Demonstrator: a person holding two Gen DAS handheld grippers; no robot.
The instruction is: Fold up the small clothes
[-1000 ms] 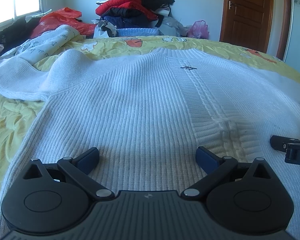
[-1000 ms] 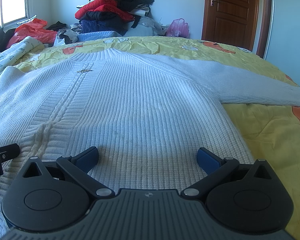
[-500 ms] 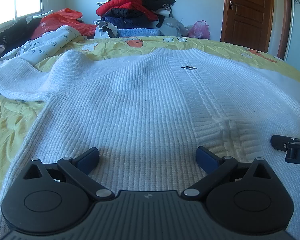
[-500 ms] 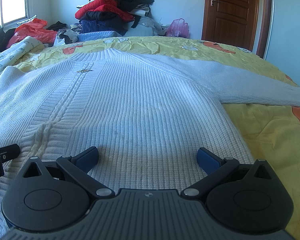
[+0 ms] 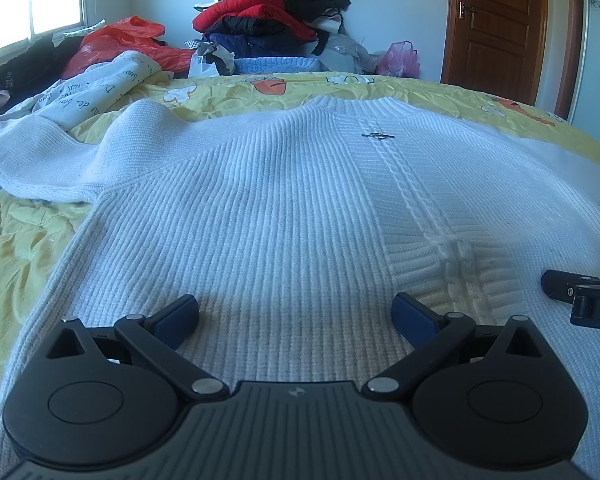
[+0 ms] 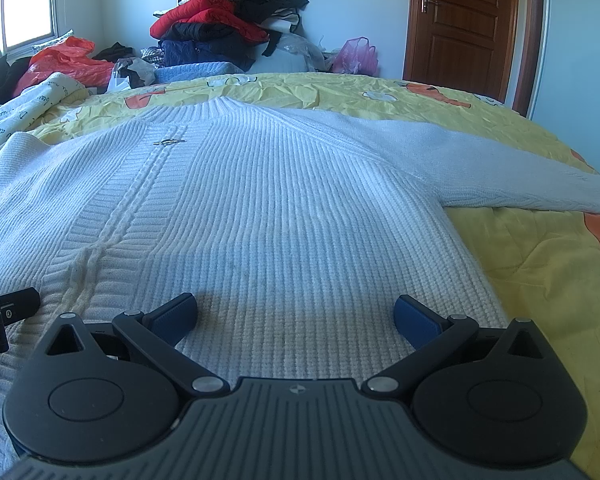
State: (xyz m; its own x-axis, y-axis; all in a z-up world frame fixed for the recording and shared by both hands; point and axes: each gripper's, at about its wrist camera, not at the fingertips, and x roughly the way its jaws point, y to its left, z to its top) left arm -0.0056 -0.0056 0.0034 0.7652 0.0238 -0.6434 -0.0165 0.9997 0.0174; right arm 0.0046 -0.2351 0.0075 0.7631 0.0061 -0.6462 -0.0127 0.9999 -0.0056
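White sweater [image 5: 284,216] lies flat, face up on the yellow bedspread [image 6: 532,264], ready for folding; left gripper [image 5: 296,316] and right gripper [image 6: 296,316] hover over its hem, jaws spread wide, holding nothing

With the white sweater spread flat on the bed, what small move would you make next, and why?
Probably lower both open grippers, left gripper and right gripper, onto the hem of the white knit sweater and close. The sweater lies flat and unfolded on the yellow bedspread, sleeves out, and neither gripper holds any fabric.
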